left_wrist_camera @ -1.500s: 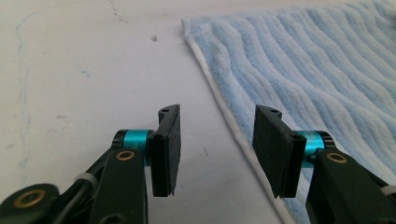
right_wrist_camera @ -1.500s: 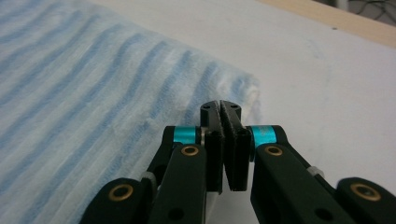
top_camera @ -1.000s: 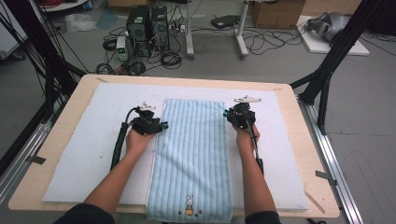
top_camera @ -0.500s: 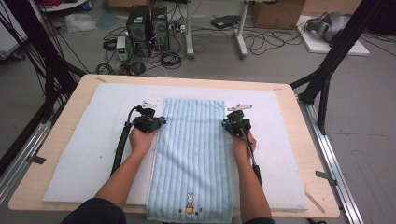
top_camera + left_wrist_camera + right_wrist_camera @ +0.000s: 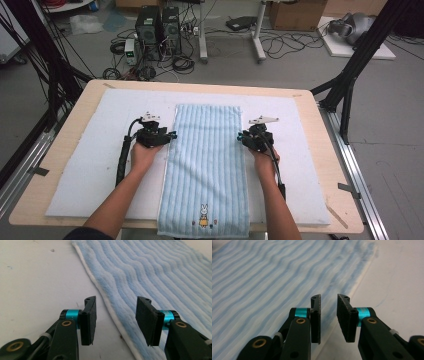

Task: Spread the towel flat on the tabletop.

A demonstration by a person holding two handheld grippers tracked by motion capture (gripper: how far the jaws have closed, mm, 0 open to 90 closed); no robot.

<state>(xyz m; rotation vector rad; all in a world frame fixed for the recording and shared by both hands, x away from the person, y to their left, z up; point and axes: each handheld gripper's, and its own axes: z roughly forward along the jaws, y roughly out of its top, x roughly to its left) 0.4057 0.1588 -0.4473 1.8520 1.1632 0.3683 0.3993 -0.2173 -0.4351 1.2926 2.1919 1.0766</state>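
**A:** Starting nearest to us, what do we see at the near end of the towel?

**B:** We see its short near edge hanging just over the front edge of the table, with a small rabbit picture stitched close to that edge. Our two forearms come in on either side of the towel, the left one beside its left long edge, the right one beside its right long edge.

**A:** And farther along the towel?

**B:** About halfway up it we hold the left gripper just off the towel's left edge and the right gripper at its right edge. In the left gripper view we see the left gripper with its jaws apart, having just been opening; the towel's white hem runs between them, and neither pad presses on it. In the right gripper view the right gripper has also just been opening; its jaws stand a narrow gap apart over the towel's right edge, with nothing pinched.

**A:** How does the towel lie?

**B:** We see it flat and lengthwise, blue with ribbed stripes, in the middle of the white mat that covers the table. Its far short edge stops short of the mat's far edge.

**A:** Beyond the towel?

**B:** Past the table's far side we see two computer towers and loose cables on the floor.
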